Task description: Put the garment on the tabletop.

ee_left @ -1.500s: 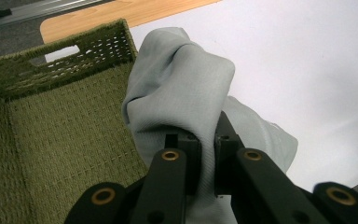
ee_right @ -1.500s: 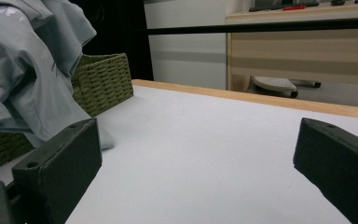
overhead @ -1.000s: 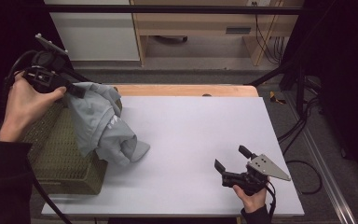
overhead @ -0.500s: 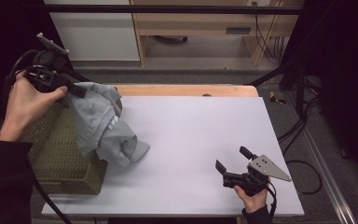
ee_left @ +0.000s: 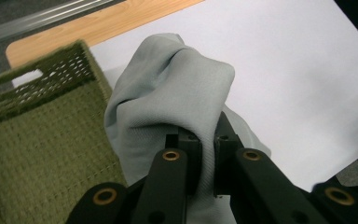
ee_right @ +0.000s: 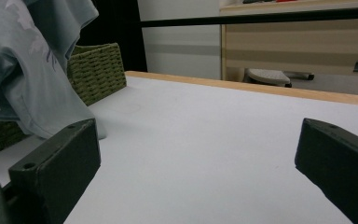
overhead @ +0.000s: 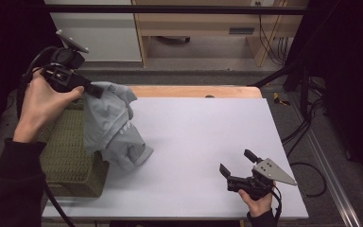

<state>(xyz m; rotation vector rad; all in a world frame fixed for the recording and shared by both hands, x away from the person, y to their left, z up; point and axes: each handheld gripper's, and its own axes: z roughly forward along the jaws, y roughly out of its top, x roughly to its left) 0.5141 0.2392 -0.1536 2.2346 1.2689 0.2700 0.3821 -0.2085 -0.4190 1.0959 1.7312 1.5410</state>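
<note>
Left gripper held up over the green woven basket, jaws clamped on a fold of the grey garment; cloth hangs from the grip, its lower end bunched on the white table just beside the basket; right gripper rests low near the table's front right, jaws spread wide, nothing between them.
</note>
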